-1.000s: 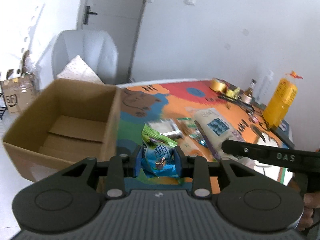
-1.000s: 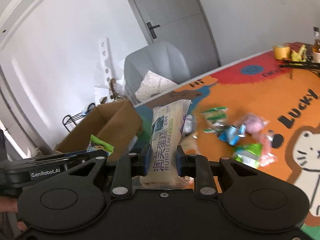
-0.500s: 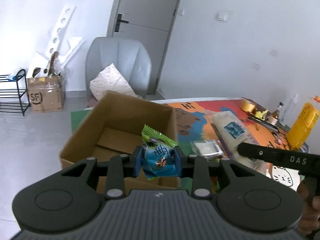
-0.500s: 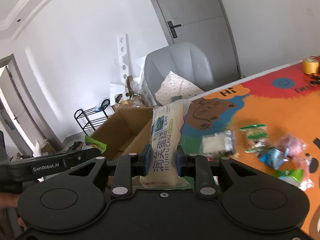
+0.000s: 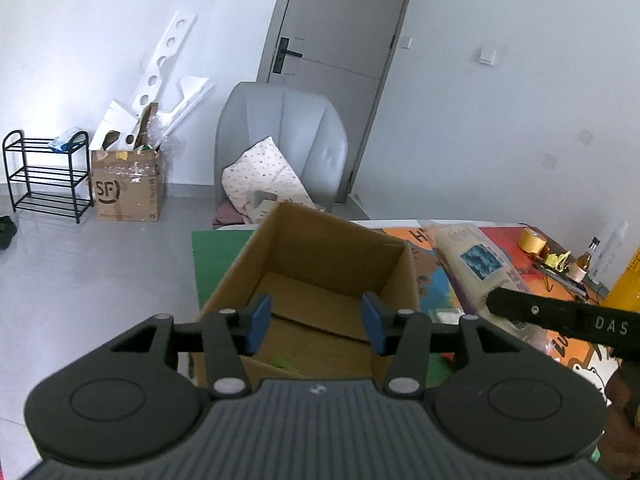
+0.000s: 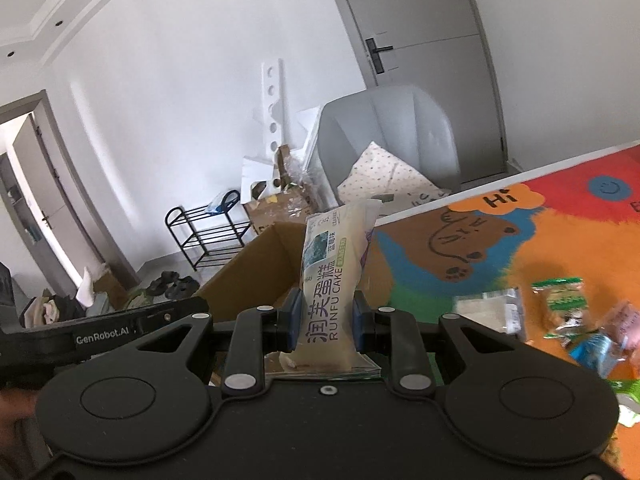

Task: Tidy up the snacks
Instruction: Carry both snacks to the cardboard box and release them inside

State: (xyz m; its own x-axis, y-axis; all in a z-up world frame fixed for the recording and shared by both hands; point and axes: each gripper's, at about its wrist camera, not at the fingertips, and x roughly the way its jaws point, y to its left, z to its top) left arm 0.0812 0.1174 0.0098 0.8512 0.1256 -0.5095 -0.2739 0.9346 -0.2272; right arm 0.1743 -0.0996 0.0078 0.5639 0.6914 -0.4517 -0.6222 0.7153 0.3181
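Left gripper [image 5: 316, 322] hangs over the open cardboard box [image 5: 320, 276], its jaws having just spread with nothing between them; a green snack packet [image 5: 284, 361] lies blurred in the box below. Beside it, the right gripper [image 6: 326, 322] pinches an upright Runfu cake pack [image 6: 334, 276] near its lower end. That tall, soft pack could flop against the box rim and land on the table [image 6: 520, 248], where more snacks [image 6: 560, 304] wait.
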